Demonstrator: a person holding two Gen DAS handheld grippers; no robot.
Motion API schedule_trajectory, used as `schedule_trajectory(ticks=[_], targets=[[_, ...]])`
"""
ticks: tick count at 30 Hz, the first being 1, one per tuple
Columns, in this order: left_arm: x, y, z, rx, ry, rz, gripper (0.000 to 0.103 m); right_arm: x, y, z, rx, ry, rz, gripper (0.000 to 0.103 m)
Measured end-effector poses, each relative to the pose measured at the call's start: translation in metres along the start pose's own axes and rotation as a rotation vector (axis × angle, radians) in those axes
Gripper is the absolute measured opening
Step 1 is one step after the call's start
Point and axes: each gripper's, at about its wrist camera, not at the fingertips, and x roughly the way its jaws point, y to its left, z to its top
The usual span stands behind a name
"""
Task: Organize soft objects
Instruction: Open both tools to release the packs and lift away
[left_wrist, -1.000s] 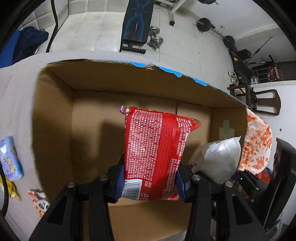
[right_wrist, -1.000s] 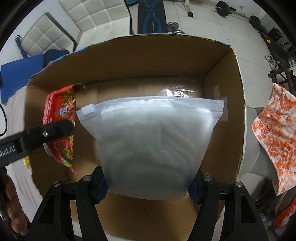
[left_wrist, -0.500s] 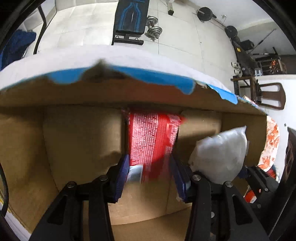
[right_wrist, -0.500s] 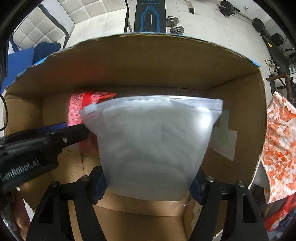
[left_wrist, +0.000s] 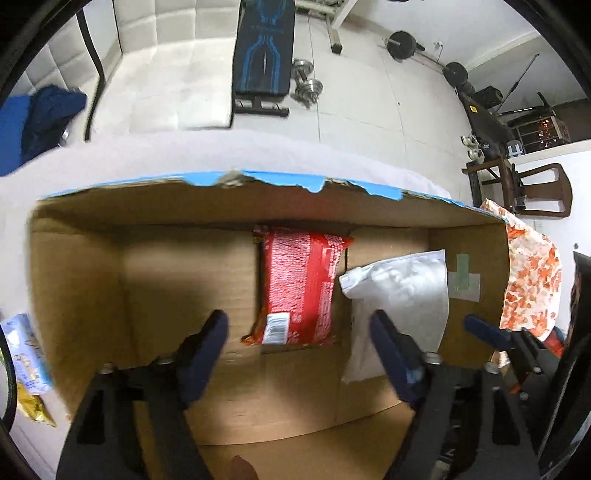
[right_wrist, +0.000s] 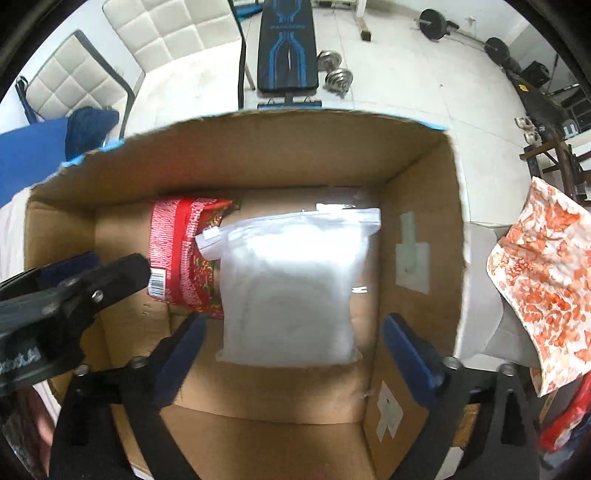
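Cardboard box (right_wrist: 424, 206) holds red packet (left_wrist: 299, 288) and white zip bag (right_wrist: 295, 288); left gripper (left_wrist: 299, 354), right gripper (right_wrist: 295, 358) jaws just opened, both empty

Snack pkt (left_wrist: 301, 288) & zip bag (right_wrist: 295, 288) side by side in box (right_wrist: 417, 206), pkt left.

Matt cardboard box (left_wrist: 85, 295), glossy red plastic packet (left_wrist: 299, 288), frosted plastic pouch (right_wrist: 291, 288)

Left gripper (left_wrist: 299, 354) and right gripper (right_wrist: 291, 354), jaws just opened, pointing down.
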Motion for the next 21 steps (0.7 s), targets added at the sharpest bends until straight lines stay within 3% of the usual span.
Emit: schedule_trajectory(ticks=[2,7,21], targets=[[-0.011,-0.001,-0.008,0.017,-0.033,0.027,0.097,-0.008,-0.002,-0.008,0.017,-0.026,-0.006,0.103],[-0.038,-0.006,-0.035,0.076,-0.114,0.104,0.097,-0.032,-0.001,-0.046,0.041,-0.103,-0.015,0.103],[-0.102,-0.037,-0.113,0.128,-0.306,0.171,0.097,-0.122,0.005,-0.156,0.061,-0.271,-0.025,0.103]])
